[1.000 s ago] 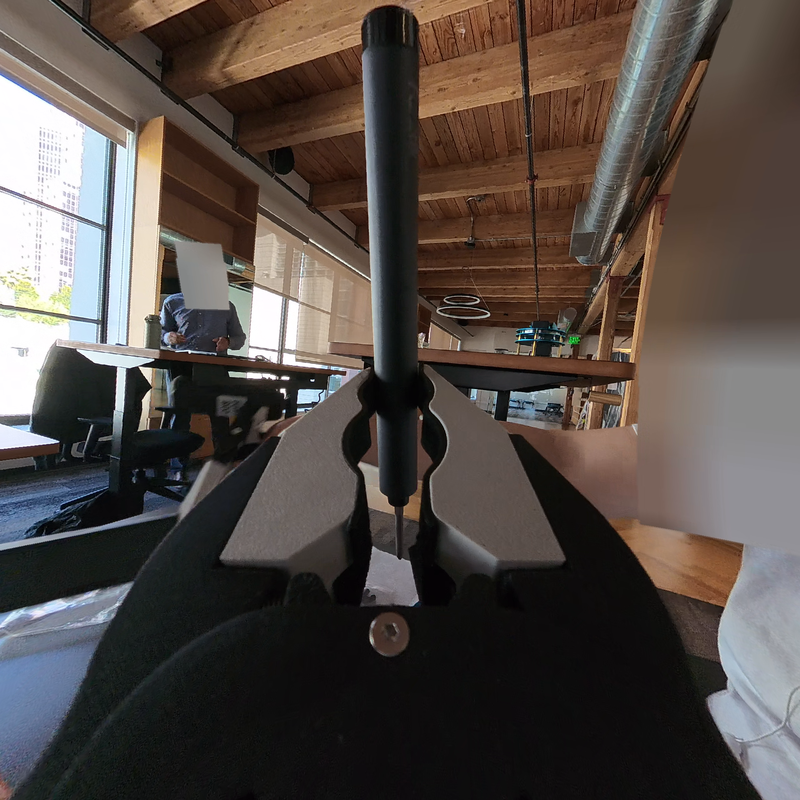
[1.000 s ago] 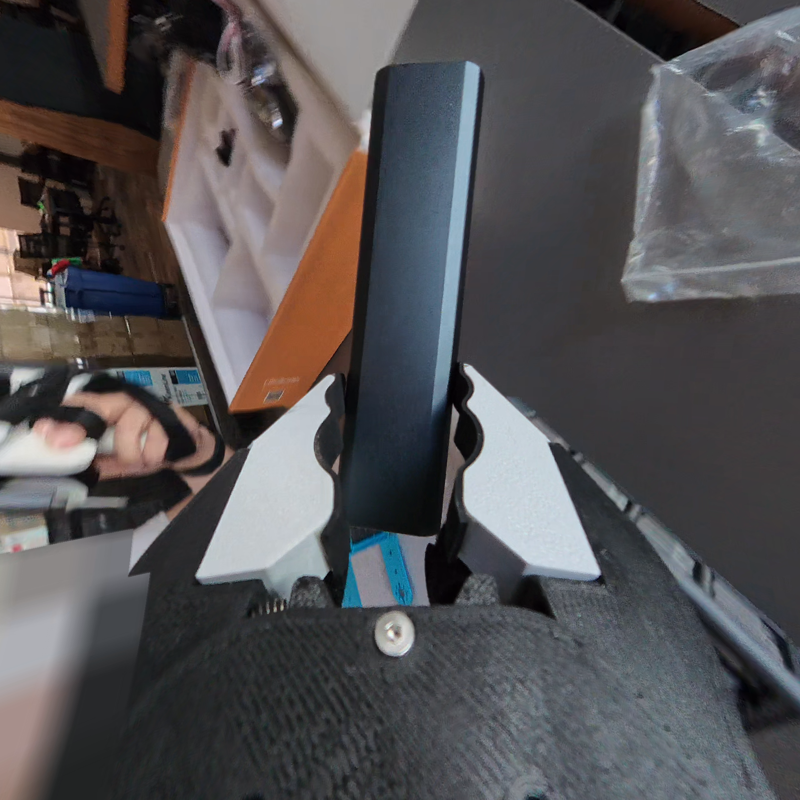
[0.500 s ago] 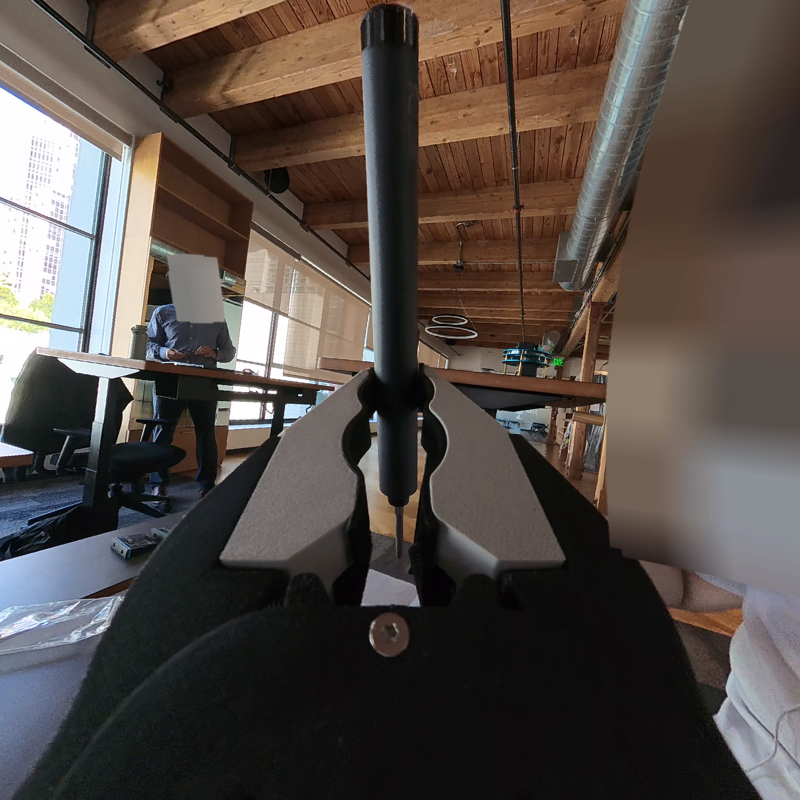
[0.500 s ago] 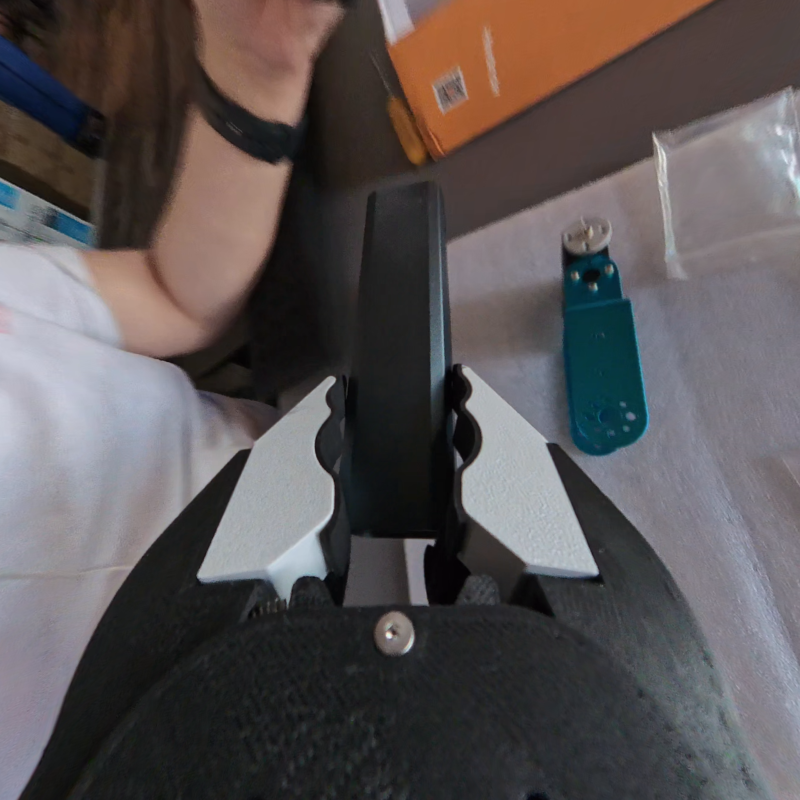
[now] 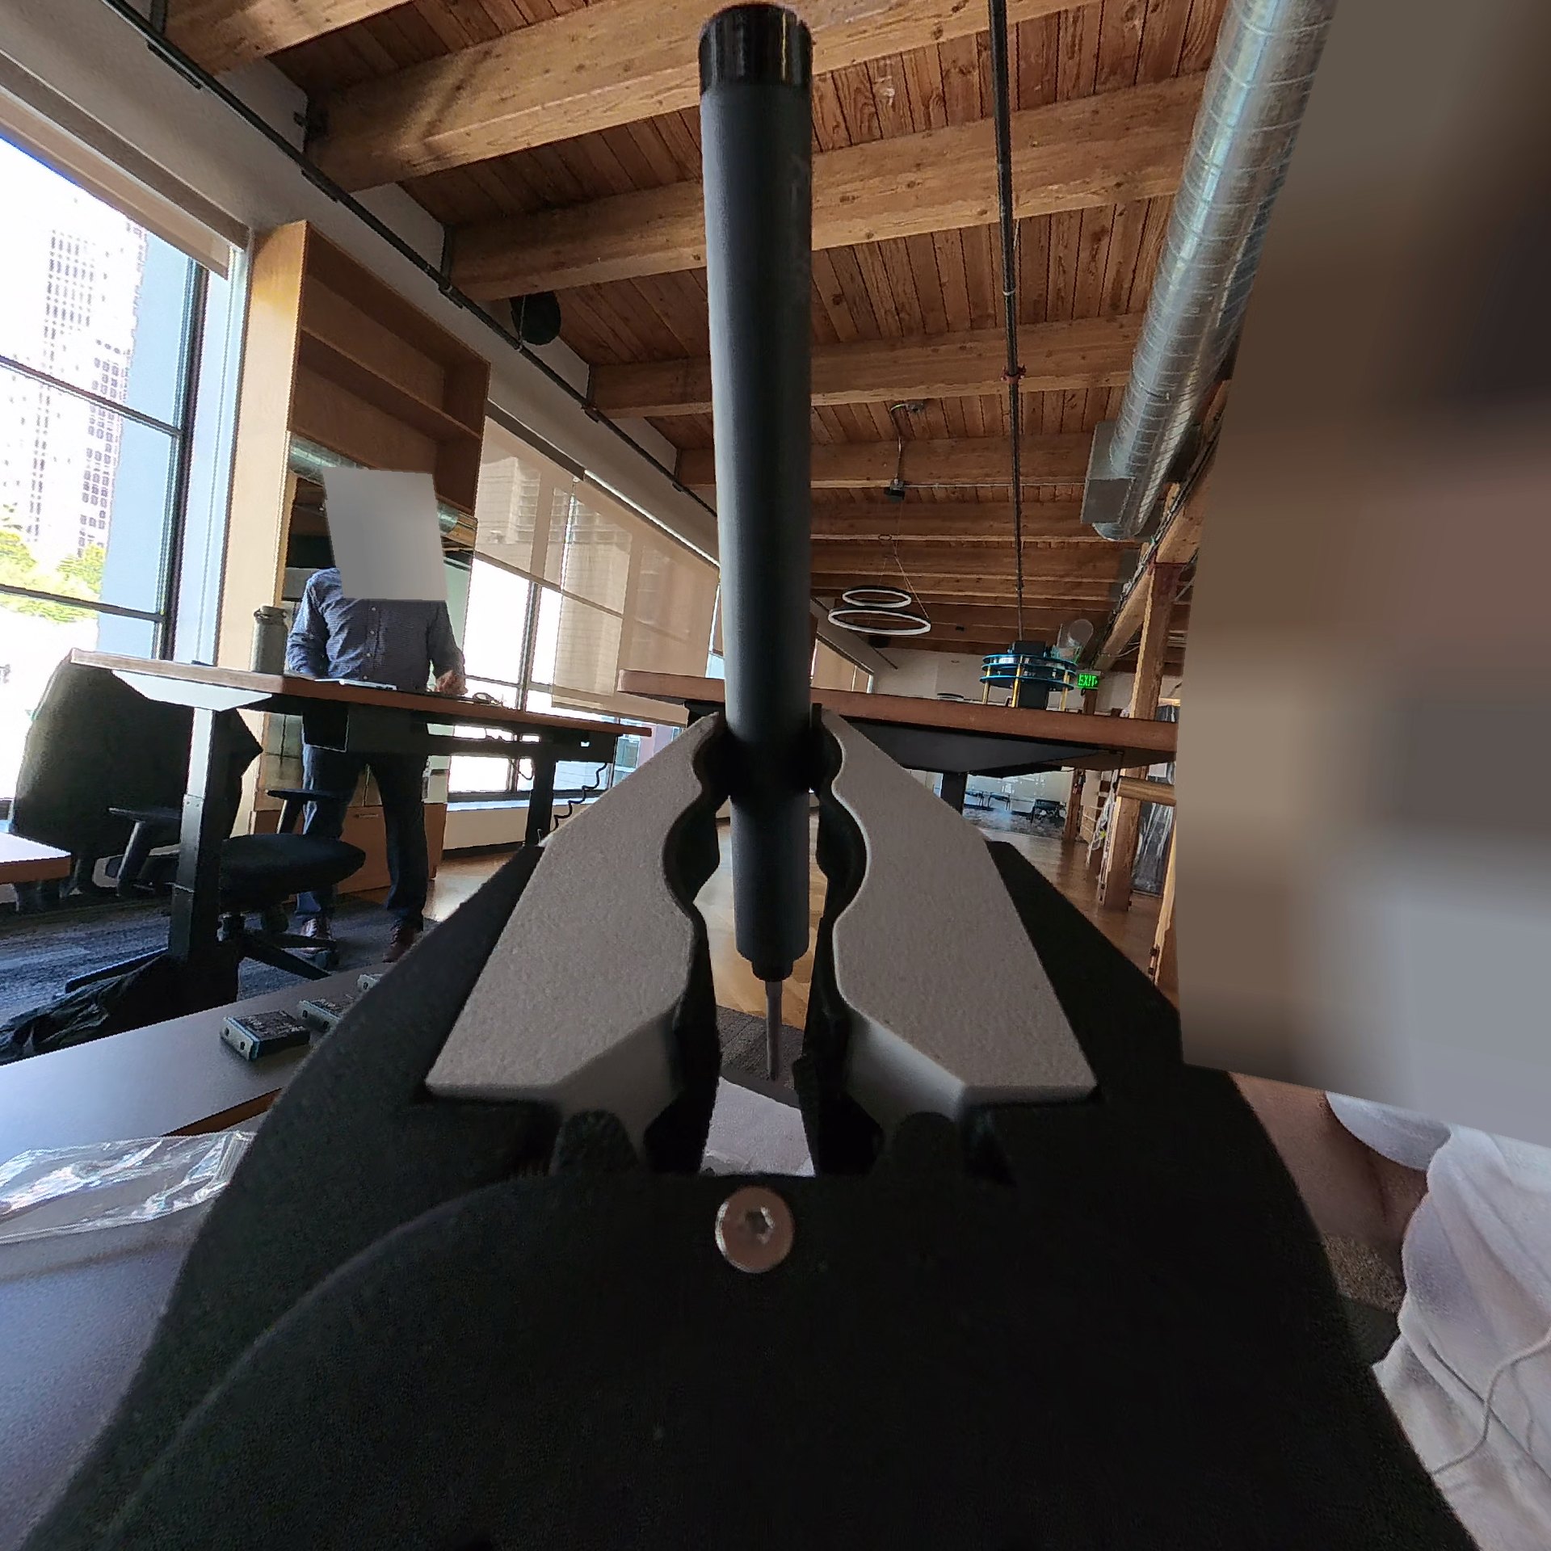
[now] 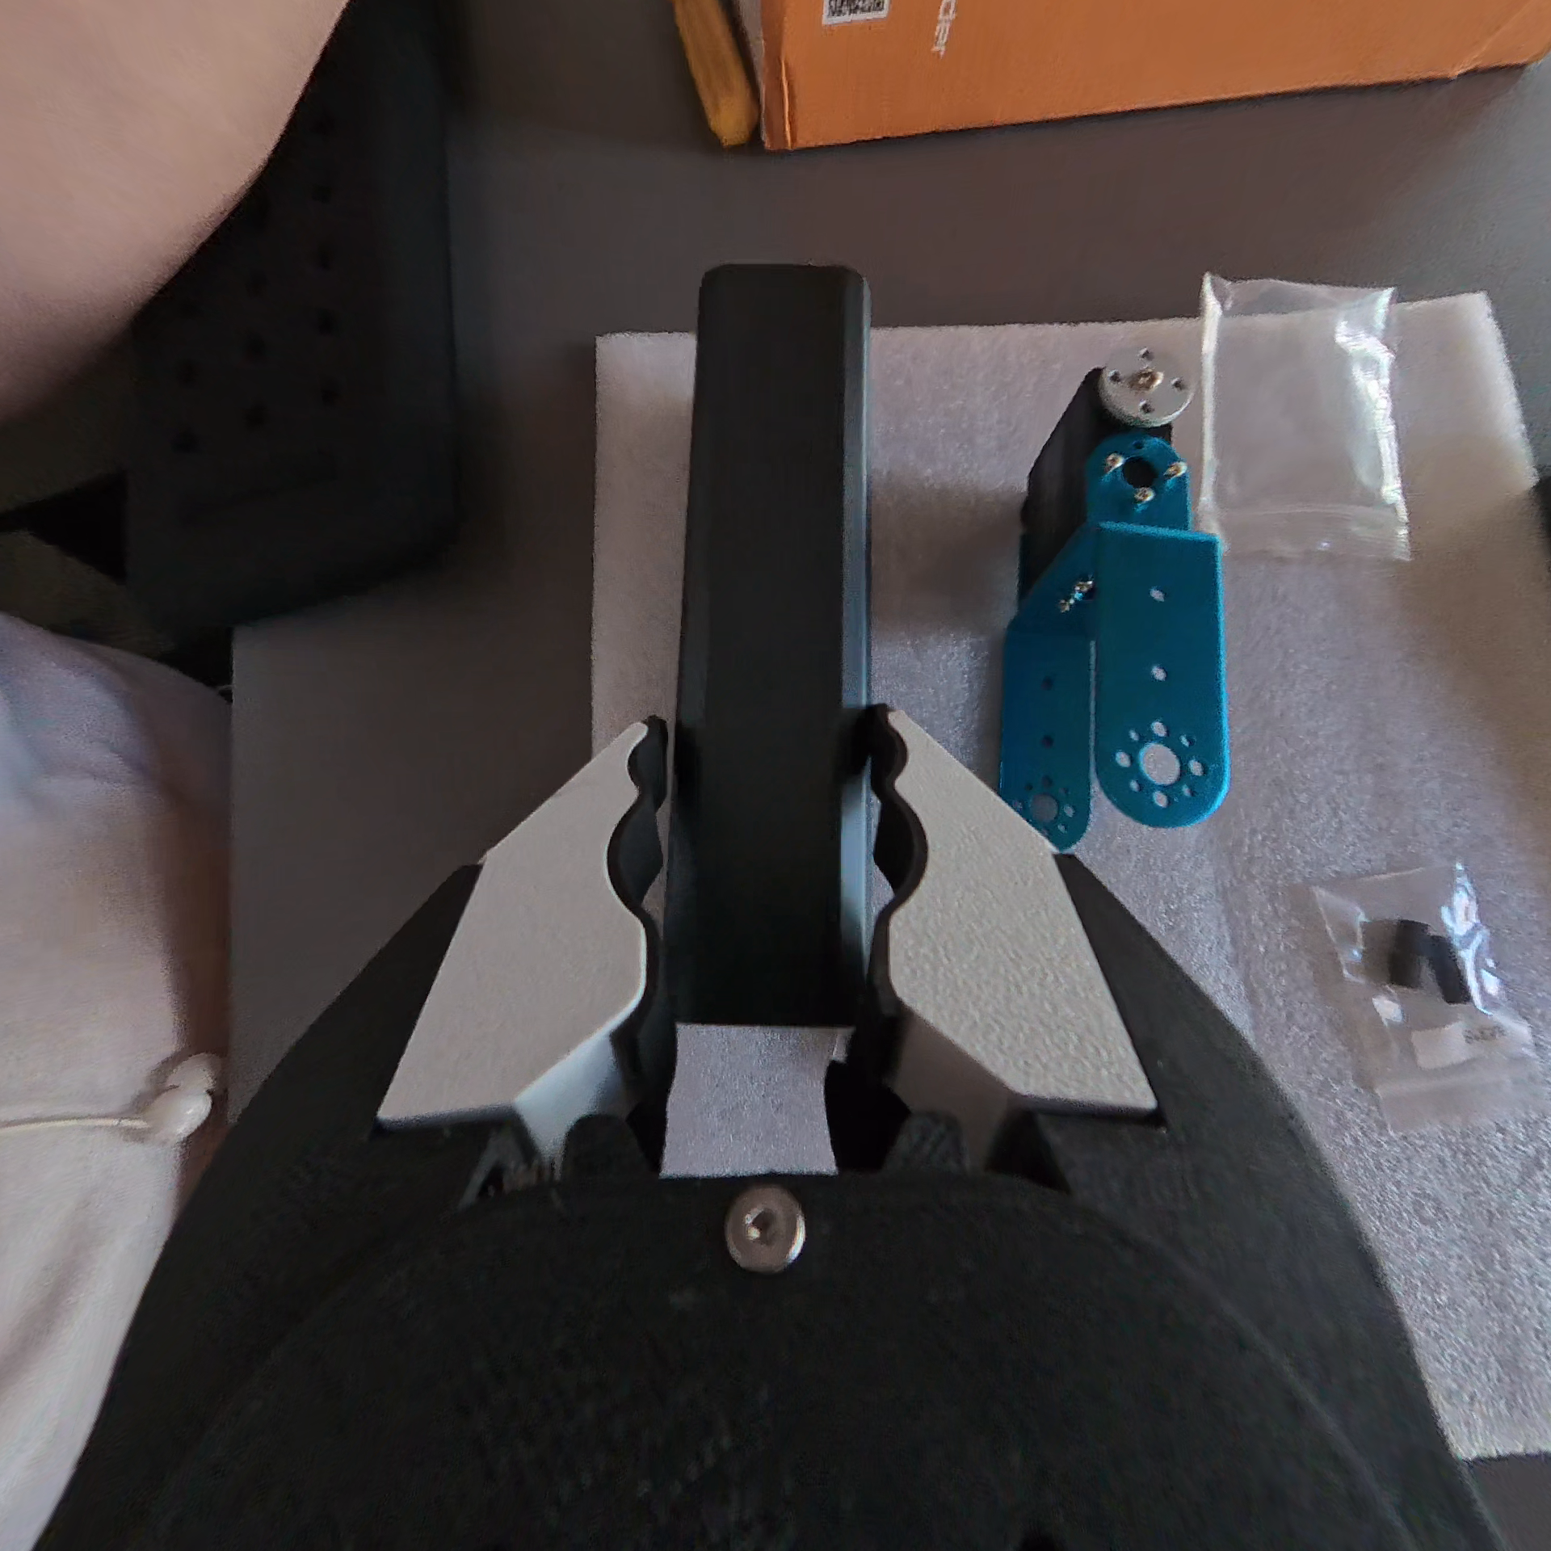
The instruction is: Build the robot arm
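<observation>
Gripping: left claw [image 5: 765, 738] – screwdriver [image 5: 759, 470]; right claw [image 6: 768, 730] – black bar [image 6: 776, 587], far end foreshortened.

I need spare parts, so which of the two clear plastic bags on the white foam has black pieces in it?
The nearer bag, at the sheet's right edge, holds black pieces. The farther bag, beside the blue bracket, looks nearly empty.

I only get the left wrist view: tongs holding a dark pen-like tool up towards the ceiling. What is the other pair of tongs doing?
Observer: The right tongs are shut on a black bar, held over a white foam sheet.
Visitor: Is anything lying on that sheet?
Observer: A blue bracket lies to the right of the bar, apart from it.
Visitor: And past the sheet?
Observer: An orange box sits on the dark table at the far edge.
</observation>
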